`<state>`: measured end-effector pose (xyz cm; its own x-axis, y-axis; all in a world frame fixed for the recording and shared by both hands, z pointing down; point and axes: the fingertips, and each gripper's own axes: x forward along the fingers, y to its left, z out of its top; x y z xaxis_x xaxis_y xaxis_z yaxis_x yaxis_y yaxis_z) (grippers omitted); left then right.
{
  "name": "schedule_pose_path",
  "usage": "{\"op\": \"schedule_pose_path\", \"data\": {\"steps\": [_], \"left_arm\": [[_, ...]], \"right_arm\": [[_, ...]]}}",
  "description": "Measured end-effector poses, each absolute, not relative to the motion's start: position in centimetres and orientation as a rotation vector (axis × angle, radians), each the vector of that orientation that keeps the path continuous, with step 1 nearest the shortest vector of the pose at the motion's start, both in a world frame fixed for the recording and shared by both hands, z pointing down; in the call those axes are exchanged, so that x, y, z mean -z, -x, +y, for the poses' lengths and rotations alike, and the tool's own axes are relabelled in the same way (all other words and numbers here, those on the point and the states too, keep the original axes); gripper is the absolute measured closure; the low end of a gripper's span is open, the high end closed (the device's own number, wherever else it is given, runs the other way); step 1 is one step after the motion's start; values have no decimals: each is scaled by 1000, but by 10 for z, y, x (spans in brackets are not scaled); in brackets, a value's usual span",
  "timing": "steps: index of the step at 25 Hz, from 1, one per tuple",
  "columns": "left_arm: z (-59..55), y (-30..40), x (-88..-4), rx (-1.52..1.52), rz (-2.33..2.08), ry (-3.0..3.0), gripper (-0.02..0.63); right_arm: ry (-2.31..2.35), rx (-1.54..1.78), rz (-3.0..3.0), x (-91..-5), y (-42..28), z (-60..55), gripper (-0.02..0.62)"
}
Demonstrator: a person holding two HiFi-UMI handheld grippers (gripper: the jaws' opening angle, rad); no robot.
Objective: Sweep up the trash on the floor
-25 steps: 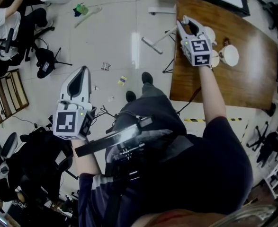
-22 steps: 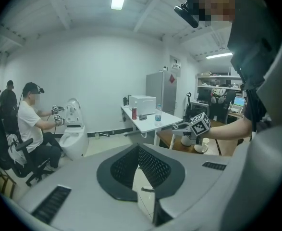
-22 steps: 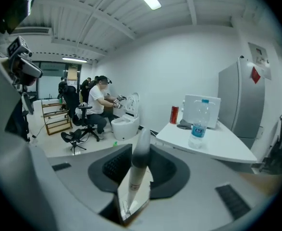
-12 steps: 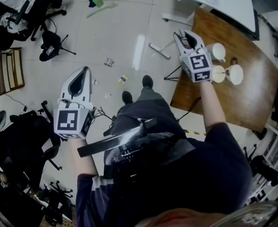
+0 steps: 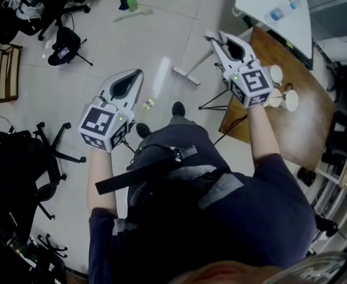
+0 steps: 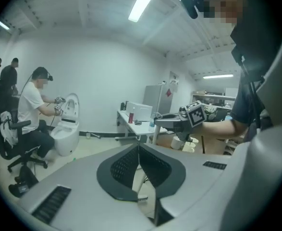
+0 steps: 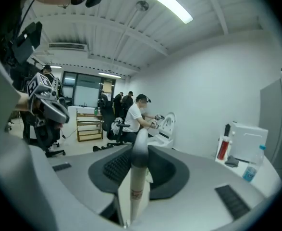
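**A:** What is held at present?

**B:** The handle (image 7: 137, 177) of the broom is gripped by the right gripper (image 5: 216, 40), whose jaws are set partly apart around it. Nothing is held by the left gripper (image 5: 132, 78); its jaws are pressed together.

**A:** Where is the trash found?

**B:** One small yellow scrap (image 5: 148, 103) is seen on the floor (image 5: 102, 46), just beside the left gripper in the head view. It lies at about 8 o'clock from the broom head (image 5: 187, 76). More scraps may be hidden under the left gripper, but that cannot be told.

**A:** How is the step best done?

**B:** The broom head is probably best set flat on the tiles on the far side of the scrap. It is then drawn toward 8 o'clock in short, low strokes, so that light pieces are pushed along and not flicked away. A steadier sweep is likely if the left gripper is opened and closed on the handle lower down. The shoe (image 5: 178, 108) at 4 o'clock from the scrap should be kept out of the stroke.
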<state>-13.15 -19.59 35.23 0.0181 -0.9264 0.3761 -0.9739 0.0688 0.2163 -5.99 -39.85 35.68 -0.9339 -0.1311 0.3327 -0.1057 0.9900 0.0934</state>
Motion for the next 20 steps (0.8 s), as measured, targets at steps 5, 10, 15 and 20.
{"op": "schedule_pose_path", "data": {"steps": [5, 10, 15, 20], "left_arm": [[-190, 132, -347, -219, -1875, -2100, 476], [-177, 152, -363, -371, -1827, -2151, 426], [-172, 168, -370, -449, -1848, -2166, 426], [-160, 182, -388, -571, -1885, -2146, 508]], "right_arm": [[-56, 163, -2867, -303, 101, -311, 479], [69, 175, -2905, -275, 147, -238, 477], [162, 183, -2918, -270, 179, -183, 477], [273, 189, -2893, -280, 199, -142, 477]]}}
